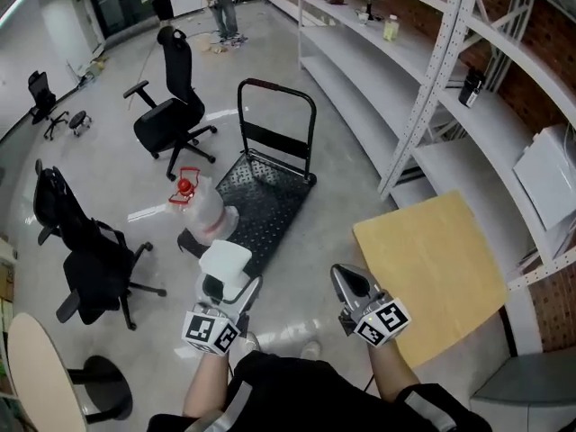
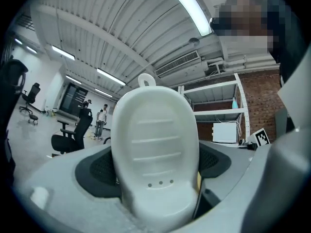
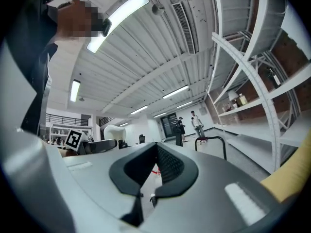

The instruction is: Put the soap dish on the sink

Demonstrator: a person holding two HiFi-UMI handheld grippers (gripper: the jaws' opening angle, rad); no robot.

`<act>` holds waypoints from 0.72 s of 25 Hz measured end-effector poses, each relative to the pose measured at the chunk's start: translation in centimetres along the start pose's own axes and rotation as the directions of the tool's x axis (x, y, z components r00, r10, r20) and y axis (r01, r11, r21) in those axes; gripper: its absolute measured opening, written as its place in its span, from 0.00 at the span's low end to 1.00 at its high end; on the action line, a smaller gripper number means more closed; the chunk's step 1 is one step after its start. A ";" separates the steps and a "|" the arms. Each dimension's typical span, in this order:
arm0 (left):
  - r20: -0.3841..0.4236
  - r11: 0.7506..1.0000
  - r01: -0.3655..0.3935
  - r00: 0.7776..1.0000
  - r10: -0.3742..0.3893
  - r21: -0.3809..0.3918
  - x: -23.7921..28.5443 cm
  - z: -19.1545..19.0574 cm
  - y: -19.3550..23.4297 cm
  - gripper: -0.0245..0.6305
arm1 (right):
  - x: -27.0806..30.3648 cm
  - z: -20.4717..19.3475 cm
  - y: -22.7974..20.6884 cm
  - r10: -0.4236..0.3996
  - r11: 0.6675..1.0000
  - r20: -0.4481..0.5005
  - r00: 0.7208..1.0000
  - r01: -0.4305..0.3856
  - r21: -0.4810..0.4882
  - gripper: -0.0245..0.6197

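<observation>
The left gripper [image 1: 225,288] is clamped on the white soap dish [image 1: 223,261], holding it in the air just off the near end of the black platform cart [image 1: 270,196]. The right gripper [image 1: 346,279], to the cart's right, has its jaws drawn together with nothing between them.

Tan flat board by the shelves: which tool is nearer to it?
Right. The right tool is just beside the tan flat board, at its left edge; the left tool, shut on the white plastic soap dish, is farther left.
</observation>
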State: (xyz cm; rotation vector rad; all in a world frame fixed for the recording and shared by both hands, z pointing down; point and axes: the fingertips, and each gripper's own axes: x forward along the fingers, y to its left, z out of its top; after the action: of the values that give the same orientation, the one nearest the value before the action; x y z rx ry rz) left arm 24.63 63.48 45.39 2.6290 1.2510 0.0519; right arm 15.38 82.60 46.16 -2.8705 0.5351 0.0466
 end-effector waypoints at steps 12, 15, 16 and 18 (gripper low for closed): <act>0.117 0.981 -0.186 0.977 0.180 0.049 -10.1 4.5 8.8 0.74 | 9.0 -0.5 9.9 0.218 0.976 0.004 0.976 -0.218 0.012 0.05; 0.131 0.974 -0.216 0.970 0.206 0.069 -12.0 5.9 11.1 0.74 | 11.9 -0.4 12.4 0.249 0.968 0.012 0.968 -0.250 0.006 0.05; 0.130 0.971 -0.230 0.967 0.220 0.067 -12.9 6.0 11.8 0.74 | 12.5 -0.9 13.1 0.255 0.967 0.004 0.967 -0.255 0.013 0.05; 0.137 0.964 -0.260 0.959 0.250 0.062 -15.0 6.1 13.2 0.74 | 13.8 -2.0 14.6 0.268 0.963 -0.014 0.963 -0.267 0.027 0.05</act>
State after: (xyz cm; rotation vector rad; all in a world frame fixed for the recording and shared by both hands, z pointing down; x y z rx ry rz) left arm 25.92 42.78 43.36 2.7969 0.8848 -0.1240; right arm 23.03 64.01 44.06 -2.7564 0.9173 0.0574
